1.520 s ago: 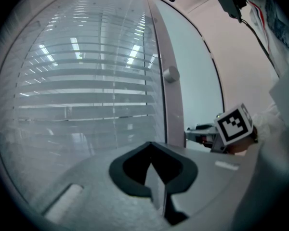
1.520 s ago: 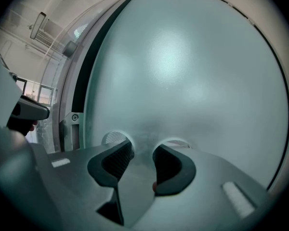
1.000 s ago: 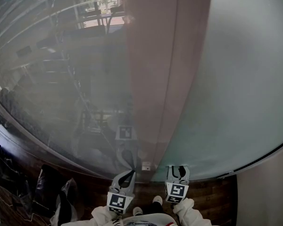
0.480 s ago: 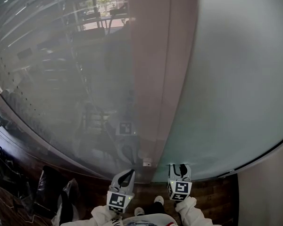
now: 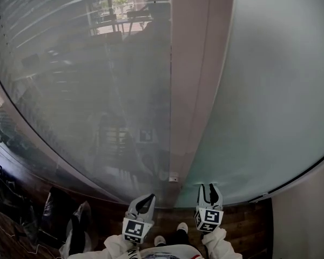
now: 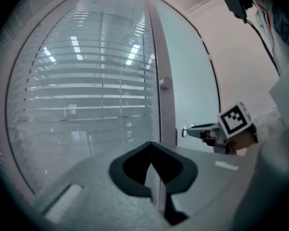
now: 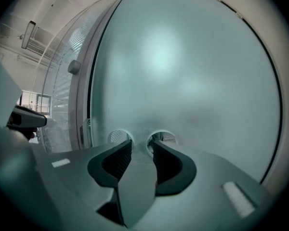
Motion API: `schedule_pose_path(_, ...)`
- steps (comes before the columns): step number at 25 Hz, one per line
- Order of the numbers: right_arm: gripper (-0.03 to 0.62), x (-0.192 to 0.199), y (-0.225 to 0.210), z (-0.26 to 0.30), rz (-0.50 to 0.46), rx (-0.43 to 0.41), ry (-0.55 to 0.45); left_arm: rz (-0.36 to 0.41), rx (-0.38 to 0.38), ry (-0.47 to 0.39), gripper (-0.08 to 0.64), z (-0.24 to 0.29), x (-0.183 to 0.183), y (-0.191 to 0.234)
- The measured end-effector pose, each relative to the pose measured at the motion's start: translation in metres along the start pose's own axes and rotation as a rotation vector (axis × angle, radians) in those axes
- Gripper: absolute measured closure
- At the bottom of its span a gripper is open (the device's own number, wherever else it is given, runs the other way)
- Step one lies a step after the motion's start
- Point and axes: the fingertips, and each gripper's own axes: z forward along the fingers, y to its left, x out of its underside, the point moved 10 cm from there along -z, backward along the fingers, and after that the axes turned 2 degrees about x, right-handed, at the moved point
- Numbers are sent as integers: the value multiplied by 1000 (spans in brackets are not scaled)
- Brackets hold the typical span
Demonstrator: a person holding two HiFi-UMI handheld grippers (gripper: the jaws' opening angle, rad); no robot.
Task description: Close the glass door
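Frosted glass door fills head view from 12 to 4 o'clock, its left edge against the pinkish vertical frame at centre. No gap visible between door edge and frame. In the right gripper view the door takes up nearly the whole picture, with two round holes in the glass just past the jaw tips.

Right gripper at 6 o'clock, pointed at the door's lower edge. Jaws narrowly apart, nothing between them. Cannot tell if the tips touch the glass.

Left gripper just beside it toward 7 o'clock, pointed at the foot of the frame. Jaws closed tip to tip, empty.

Small round knob sits on the frame, seen at 12 o'clock in the left gripper view. Small white block at the frame's base, between the two grippers and a bit above them.

Left of the frame, from 9 to 12 o'clock, is a clear glass panel with horizontal blinds and reflections.

Dark wood floor at the bottom. White shoes and white sleeves at 6 o'clock. Dark bags on the floor at 8 o'clock. Pale wall at 4 o'clock.
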Motion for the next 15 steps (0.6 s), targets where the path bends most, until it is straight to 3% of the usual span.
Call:
schedule_pose_path(8, 500, 2, 3, -36, 27, 49, -10, -1, 21, -6, 558, -24, 7, -7)
schedule_pose_path(15, 584, 1, 11, -73, -5, 44, -8, -14, 32, -16, 558, -38, 10, -18)
